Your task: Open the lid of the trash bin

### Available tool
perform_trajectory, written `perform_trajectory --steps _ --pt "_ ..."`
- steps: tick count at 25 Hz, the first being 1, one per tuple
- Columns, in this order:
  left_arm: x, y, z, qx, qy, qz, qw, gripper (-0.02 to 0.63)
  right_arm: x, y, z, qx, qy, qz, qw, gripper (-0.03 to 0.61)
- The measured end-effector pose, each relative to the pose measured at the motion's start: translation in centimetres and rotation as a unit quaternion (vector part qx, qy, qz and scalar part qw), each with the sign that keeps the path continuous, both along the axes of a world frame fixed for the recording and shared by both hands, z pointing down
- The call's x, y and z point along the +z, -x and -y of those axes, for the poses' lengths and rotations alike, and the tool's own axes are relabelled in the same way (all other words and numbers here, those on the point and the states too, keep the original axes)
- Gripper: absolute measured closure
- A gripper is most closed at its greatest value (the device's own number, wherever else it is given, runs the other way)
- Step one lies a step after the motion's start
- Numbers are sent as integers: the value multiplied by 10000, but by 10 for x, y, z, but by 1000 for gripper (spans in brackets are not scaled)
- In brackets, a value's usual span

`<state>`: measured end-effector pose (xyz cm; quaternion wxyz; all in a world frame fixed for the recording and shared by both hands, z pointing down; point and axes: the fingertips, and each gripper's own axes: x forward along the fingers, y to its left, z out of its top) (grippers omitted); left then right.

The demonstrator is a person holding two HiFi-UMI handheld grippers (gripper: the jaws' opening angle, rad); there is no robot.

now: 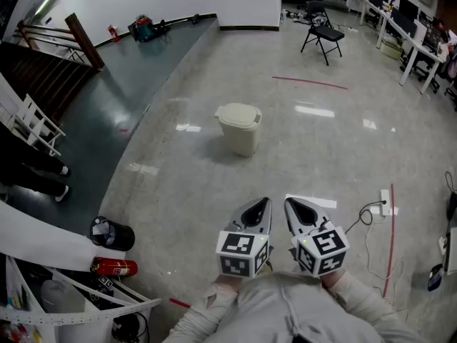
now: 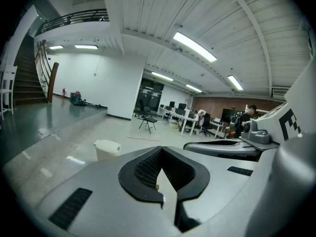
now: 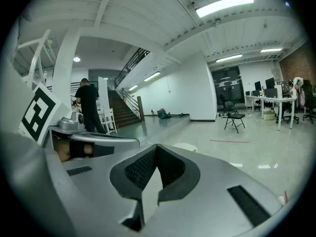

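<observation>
A cream trash bin point(image 1: 238, 128) stands alone on the glossy floor ahead of me, its lid down. Both grippers are held close to my body, side by side, well short of the bin and pointing toward it. The left gripper point(image 1: 263, 203) is shut with nothing in it, and so is the right gripper point(image 1: 289, 203). In the left gripper view the bin point(image 2: 107, 149) shows left of the jaws of the left gripper point(image 2: 160, 157). In the right gripper view only the bin's lid point(image 3: 185, 146) peeks over the right gripper point(image 3: 157, 154).
A black folding chair point(image 1: 323, 36) stands far behind the bin. A power strip with a cable point(image 1: 384, 200) lies at right near a red floor line. At lower left are a black pot point(image 1: 111, 234) and a red extinguisher point(image 1: 114, 266). A dark raised platform point(image 1: 107, 113) and stairs lie left.
</observation>
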<state>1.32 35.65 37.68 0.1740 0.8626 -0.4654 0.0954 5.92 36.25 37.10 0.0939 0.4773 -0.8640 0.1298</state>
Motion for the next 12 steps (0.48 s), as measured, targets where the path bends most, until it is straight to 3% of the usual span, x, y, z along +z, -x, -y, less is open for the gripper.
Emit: perform_trajectory --steps 12 --pt "-1 -2 11 -49 -1 28 10000 611 1 -2 12 -57 42 -41 10000 575"
